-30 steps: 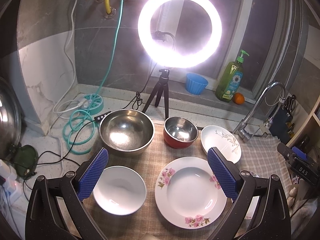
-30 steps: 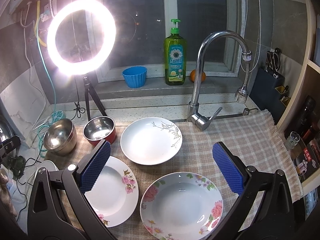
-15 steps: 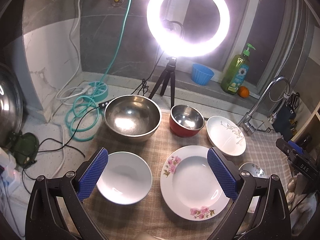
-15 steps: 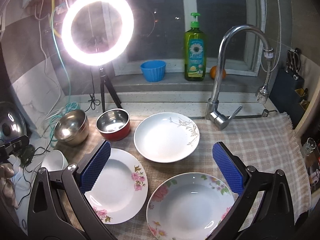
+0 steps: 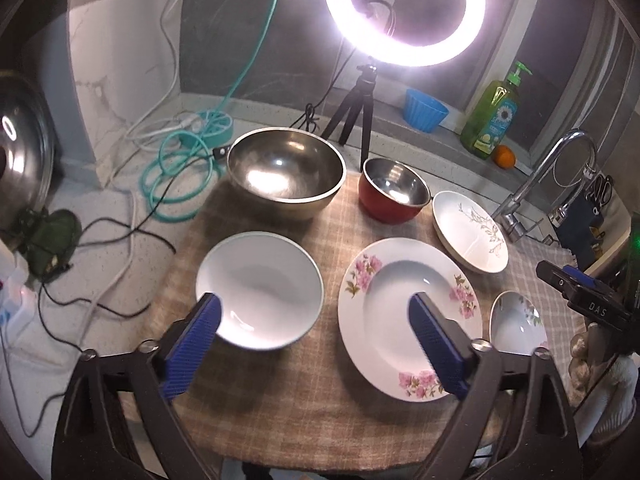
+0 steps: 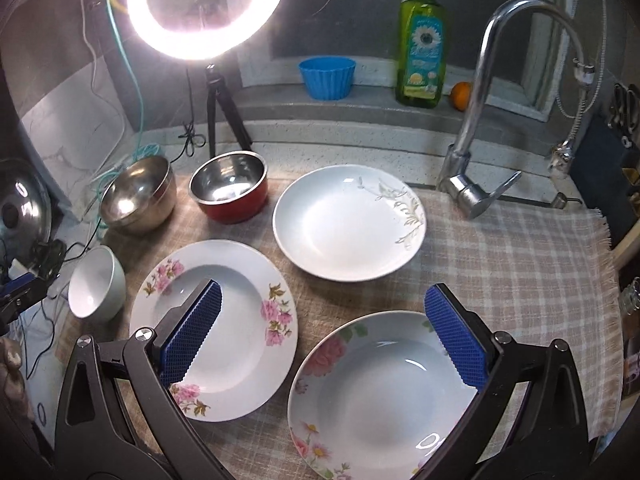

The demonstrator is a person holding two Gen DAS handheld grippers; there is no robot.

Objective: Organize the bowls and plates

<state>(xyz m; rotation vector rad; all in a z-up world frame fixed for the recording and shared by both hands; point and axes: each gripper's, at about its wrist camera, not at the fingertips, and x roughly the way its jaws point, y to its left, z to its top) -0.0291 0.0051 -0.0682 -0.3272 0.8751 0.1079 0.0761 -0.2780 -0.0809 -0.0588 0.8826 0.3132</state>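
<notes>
On the checked cloth (image 5: 320,392) stand a large steel bowl (image 5: 286,172), a red bowl (image 5: 394,192), a plain white bowl (image 5: 259,290), a pink-flowered plate (image 5: 408,316) and a leaf-patterned plate (image 5: 470,236). My left gripper (image 5: 314,304) hovers over the gap between white bowl and pink plate; its jaws are closing with nothing gripped. My right gripper (image 6: 323,288) is open above a flowered deep plate (image 6: 384,392), beside the pink plate (image 6: 224,320) and in front of the leaf plate (image 6: 348,222). The red bowl (image 6: 230,188), steel bowl (image 6: 138,196) and white bowl (image 6: 94,284) lie to its left.
A ring light on a tripod (image 5: 360,96) stands behind the bowls. A faucet (image 6: 472,148) rises at the back right. Soap bottle (image 6: 422,40), blue cup (image 6: 327,78) and orange (image 6: 460,96) sit on the sill. Hoses and cables (image 5: 172,168) lie left, by a pot lid (image 5: 20,152).
Both grippers have come down closer to the dishes and tipped further downward, so the plates and bowls look larger. Nothing has been picked up or shifted.
</notes>
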